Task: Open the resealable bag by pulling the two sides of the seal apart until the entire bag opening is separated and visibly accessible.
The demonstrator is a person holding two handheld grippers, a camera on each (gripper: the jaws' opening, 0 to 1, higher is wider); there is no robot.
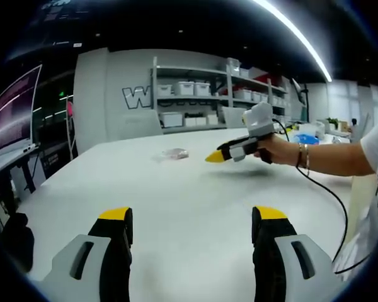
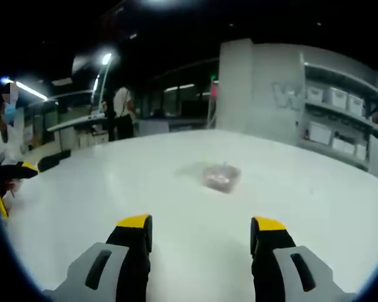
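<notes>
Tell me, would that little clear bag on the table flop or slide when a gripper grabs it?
Probably floppy: the bag looks like thin clear film lying slumped and flat. Probably light, since it is small with little inside. It may slide when nudged, because the white table looks smooth. Both grippers are open and apart from it.

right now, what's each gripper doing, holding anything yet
Left gripper: open, holding nothing, above the table.
Right gripper: open, holding nothing, pointed at the bag, which lies on the table untouched.
</notes>
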